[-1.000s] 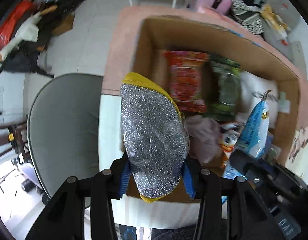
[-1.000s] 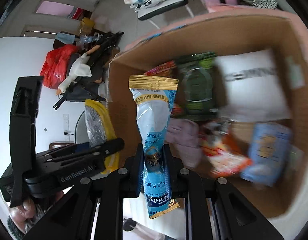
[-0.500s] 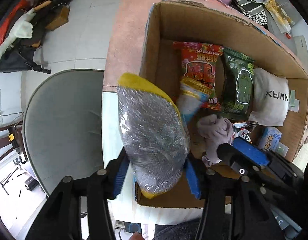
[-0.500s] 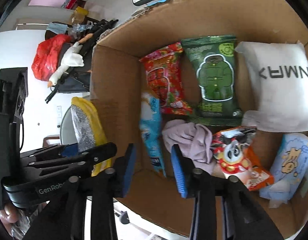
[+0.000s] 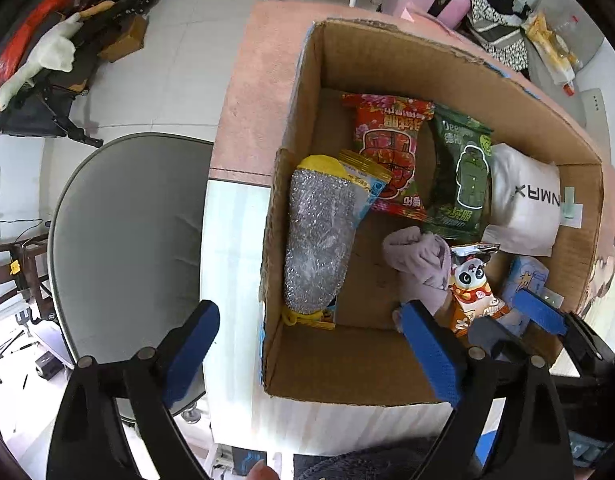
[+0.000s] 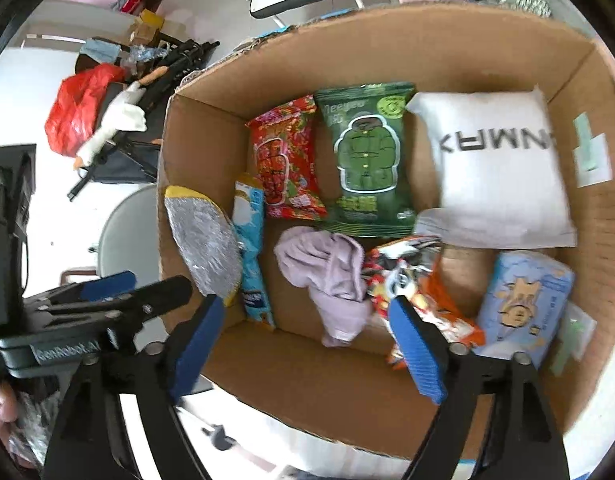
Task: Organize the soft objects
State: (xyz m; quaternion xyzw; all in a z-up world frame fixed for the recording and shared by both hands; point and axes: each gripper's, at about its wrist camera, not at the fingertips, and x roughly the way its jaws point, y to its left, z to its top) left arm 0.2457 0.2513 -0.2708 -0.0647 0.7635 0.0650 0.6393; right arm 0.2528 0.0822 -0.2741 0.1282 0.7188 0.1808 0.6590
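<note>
A silver-and-yellow scrub pad (image 5: 317,240) (image 6: 205,248) lies against the left wall of the open cardboard box (image 5: 303,128) (image 6: 387,52). A blue snack pouch (image 6: 251,256) (image 5: 365,188) lies beside it. A lilac cloth (image 5: 421,258) (image 6: 331,276), red pack (image 5: 391,148), green pack (image 6: 367,156) and white pouch (image 6: 495,176) also lie inside. My left gripper (image 5: 311,344) is open and empty above the box's near wall. My right gripper (image 6: 307,340) is open and empty over the box.
A panda snack pack (image 5: 473,288) and a pale blue tissue pack (image 6: 523,304) lie at the box's near right. The box stands on a pink-and-white table (image 5: 259,92). A grey round chair (image 5: 127,248) stands left of it. Floor clutter (image 5: 47,60) lies far left.
Both grippers have opened. The scrub pad and the blue pouch have dropped from them into the box, and both grippers have drawn back.
</note>
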